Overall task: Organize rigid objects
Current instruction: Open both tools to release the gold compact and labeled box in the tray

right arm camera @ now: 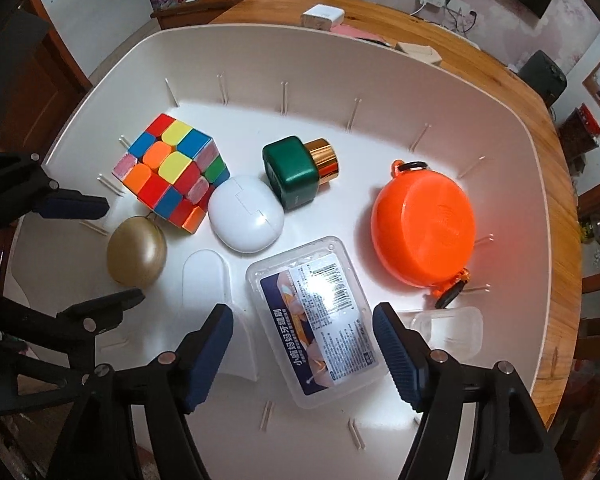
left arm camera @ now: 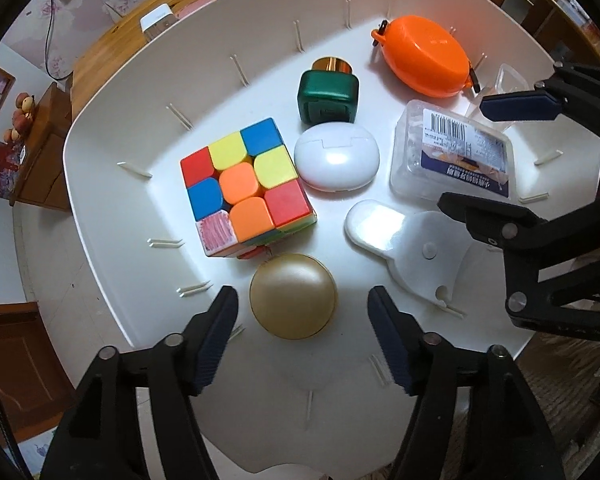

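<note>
A white tray holds several rigid items. A gold egg-shaped piece lies between the fingers of my left gripper, which is open with a gap on both sides. A clear plastic box with a blue label lies between the fingers of my right gripper, also open; the left pad stands clear of it and the right pad is very near its edge. In the tray also lie a colourful puzzle cube, a white oval case, a green box with a gold cap and an orange round case.
A flat white plastic piece lies between the egg and the clear box. A small clear tub sits by the orange case. The tray rests on a wooden table with a white charger block behind it.
</note>
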{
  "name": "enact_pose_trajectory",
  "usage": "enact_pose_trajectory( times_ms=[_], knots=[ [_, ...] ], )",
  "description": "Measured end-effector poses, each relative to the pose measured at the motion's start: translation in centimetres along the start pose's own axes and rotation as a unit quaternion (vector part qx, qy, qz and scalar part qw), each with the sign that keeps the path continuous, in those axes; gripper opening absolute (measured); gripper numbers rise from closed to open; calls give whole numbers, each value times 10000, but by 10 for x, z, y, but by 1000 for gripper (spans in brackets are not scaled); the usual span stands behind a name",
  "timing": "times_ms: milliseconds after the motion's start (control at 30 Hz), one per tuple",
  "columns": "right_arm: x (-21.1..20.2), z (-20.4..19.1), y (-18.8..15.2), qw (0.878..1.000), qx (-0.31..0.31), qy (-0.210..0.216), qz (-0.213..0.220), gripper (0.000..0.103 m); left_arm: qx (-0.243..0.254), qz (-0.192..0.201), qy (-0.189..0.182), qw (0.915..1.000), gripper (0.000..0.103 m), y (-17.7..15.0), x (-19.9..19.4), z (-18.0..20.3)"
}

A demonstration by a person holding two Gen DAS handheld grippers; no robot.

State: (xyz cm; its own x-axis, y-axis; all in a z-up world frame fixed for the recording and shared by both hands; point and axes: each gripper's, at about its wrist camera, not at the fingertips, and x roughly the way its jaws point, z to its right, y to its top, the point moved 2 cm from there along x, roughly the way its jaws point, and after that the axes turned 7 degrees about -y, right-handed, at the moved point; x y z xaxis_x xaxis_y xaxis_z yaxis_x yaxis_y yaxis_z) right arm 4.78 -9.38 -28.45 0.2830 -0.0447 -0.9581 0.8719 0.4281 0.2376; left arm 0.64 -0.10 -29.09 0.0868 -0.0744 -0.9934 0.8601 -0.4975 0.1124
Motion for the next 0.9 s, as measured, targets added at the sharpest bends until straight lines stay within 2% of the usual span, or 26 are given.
enact_pose_trajectory(
  times_ms=[67,433,667,900],
  knots=[
    [-5,3,-3,10000,62,11,43,74,0,25,-70,10000,81,0,-4,1],
    [-28,10,-4,9993,231,-32,283,74,109,287,28,9995,81,1,-30,13],
    [-40,20,0,9986,412,33,336,74,-208,649,-124,9976,81,12,-54,-8],
    [-51,29,6,9985,441,-11,336,74,-691,1051,-475,9909,83,21,-86,-36]
  ],
)
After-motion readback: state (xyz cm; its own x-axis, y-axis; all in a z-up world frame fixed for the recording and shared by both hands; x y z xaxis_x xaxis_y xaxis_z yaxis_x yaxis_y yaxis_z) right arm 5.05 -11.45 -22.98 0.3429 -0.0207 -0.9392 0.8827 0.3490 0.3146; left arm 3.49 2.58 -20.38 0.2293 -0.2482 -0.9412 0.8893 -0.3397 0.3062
